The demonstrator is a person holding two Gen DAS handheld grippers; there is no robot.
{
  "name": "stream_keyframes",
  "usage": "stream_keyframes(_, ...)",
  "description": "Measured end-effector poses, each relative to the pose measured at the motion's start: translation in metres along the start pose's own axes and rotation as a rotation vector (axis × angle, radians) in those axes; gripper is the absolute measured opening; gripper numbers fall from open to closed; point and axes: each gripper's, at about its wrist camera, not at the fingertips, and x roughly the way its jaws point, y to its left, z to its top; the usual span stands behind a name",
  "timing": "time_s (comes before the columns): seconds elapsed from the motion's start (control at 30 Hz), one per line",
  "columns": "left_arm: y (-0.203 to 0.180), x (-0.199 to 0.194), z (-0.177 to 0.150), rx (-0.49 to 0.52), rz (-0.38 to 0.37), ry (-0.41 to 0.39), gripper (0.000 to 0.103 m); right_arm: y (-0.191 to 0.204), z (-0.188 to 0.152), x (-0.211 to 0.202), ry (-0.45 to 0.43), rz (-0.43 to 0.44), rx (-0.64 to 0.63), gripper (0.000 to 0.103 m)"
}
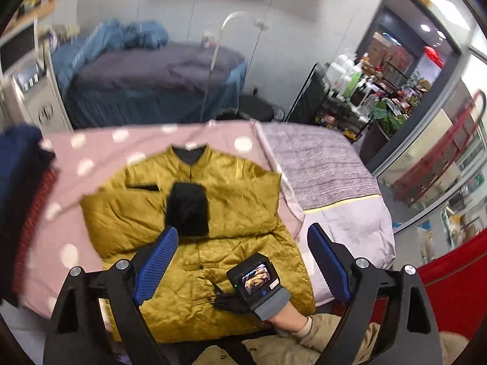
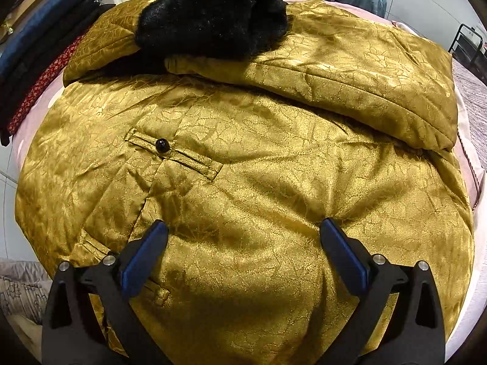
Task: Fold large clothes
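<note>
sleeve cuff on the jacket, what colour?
Black and furry, against the gold jacket. The cuff shows best in the right wrist view.

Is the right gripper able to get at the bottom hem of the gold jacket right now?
Probably yes. The right gripper is open, its fingers pressing the gold jacket near the bottom, with nothing lying on that part. The folded sleeves and black fur cuff sit farther up.

jacket (image 1: 237,200) on bed (image 1: 334,164) — sleeves folded across chest | clothes stack (image 1: 18,188) left of it
</note>
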Motion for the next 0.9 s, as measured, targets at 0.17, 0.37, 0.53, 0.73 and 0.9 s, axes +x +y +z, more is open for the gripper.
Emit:
stream_keyframes(0.17, -0.014, -0.079, -0.006, 0.03, 0.018, -0.18, 0.09, -0.013, 0.012, -0.005, 0.059, 0.051, 0.093, 0.098)
stream_keyframes(0.37, 0.0, -0.097, -0.007, -0.027, -0.044, -0.217, 0.09, -0.038, 0.019, -0.008, 0.095, 0.149, 0.271, 0.098)
stream_keyframes(0.53, 0.009, -0.093, -0.011, -0.04, -0.04, -0.228, 0.09, -0.03, 0.021, -0.003, 0.11, 0.081, 0.197, 0.098)
stream_keyframes(0.73, 0.024, -0.098, -0.015, -0.057, -0.048, -0.258, 0.09, -0.017, 0.022, 0.0, 0.12, 0.024, 0.159, 0.098)
stream_keyframes(0.9, 0.039, -0.105, -0.019, -0.078, -0.035, -0.283, 0.09, -0.024, 0.034, -0.015, 0.067, 0.136, 0.246, 0.098)
